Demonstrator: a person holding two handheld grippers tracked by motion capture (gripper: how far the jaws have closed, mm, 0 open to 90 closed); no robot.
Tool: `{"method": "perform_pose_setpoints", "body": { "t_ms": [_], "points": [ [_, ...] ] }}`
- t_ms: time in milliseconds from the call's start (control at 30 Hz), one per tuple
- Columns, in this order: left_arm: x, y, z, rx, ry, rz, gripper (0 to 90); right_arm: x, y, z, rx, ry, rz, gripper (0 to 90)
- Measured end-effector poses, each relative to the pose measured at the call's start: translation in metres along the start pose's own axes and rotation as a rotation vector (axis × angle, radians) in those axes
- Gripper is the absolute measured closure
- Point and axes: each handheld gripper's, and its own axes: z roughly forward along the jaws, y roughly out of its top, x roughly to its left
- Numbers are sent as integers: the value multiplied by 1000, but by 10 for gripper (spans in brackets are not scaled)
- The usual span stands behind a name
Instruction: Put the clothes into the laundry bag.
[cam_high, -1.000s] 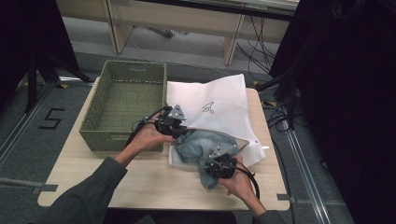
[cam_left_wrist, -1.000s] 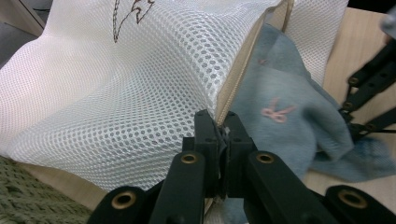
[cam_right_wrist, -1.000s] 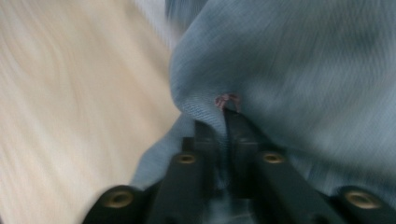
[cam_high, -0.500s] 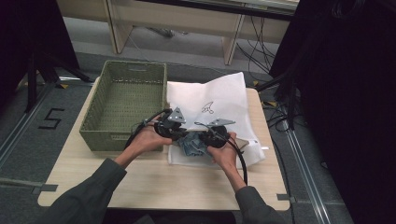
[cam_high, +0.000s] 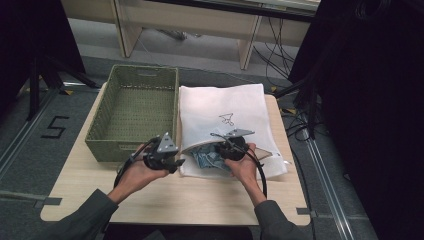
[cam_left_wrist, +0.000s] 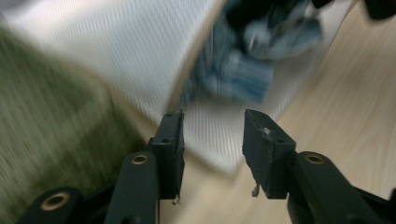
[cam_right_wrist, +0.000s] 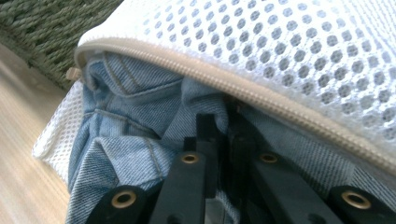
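At the mesh bag's (cam_high: 225, 112) mouth, soft, floppy jeans (cam_right_wrist: 126, 140) sit bunched; right gripper (cam_right_wrist: 223, 122) jaws pinch a fold, left gripper (cam_left_wrist: 212, 128) jaws, just opened, hold nothing.

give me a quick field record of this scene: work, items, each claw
work: stuffing jeans into a mesh bag
bag: white, flat on the table, mouth open toward the person
jeans: partly inside, a bit poking out of the mouth
left claw: jaws just opened, nothing between them, off the bag's near left corner
right claw: shut, pushed into the denim under the zipper
basket: green, left of the bag
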Motion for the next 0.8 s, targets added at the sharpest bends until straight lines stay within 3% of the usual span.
{"method": "perform_pose_setpoints", "body": {
  "t_ms": [67, 100, 200, 267, 333, 467, 500, 567, 600, 633, 700, 800],
  "points": [
    [-2, -9, 11, 24, -12, -62, 536, -1, 0, 0, -17, -1, -25, 871],
    [-4, -11, 18, 33, -16, -102, 503, 1, 0, 1, -23, -2, -12, 870],
    [-2, -11, 36, 48, 17, -162, 400, 2, 0, 0, -14, 1, -19, 870],
    [0, -11, 43, 51, 23, -158, 398, 4, 1, -3, 1, 9, 5, 870],
    [-2, -11, 50, 48, 9, -173, 394, 3, 0, -3, -6, 10, -22, 869],
    [-6, -11, 66, 61, 52, -111, 457, 4, 0, -5, -4, 13, -20, 869],
    [-5, -12, 68, 54, 54, -101, 553, 4, -1, -3, -28, 3, -27, 869],
    [-2, -13, 69, 41, 38, -86, 756, 6, 0, -7, 3, -2, -37, 869],
    [-3, -13, 68, 45, 34, -55, 816, 6, 0, -9, 13, -2, -41, 869],
    [-6, -11, 67, 50, 37, -14, 834, 7, 0, -10, 17, -2, -52, 869],
    [-11, -10, 64, 56, 16, 14, 846, 9, -1, -13, 26, -2, -56, 869],
    [-19, -10, 61, 77, 5, 88, 855, 12, -2, -17, 41, -1, -76, 870]
  ]
}}
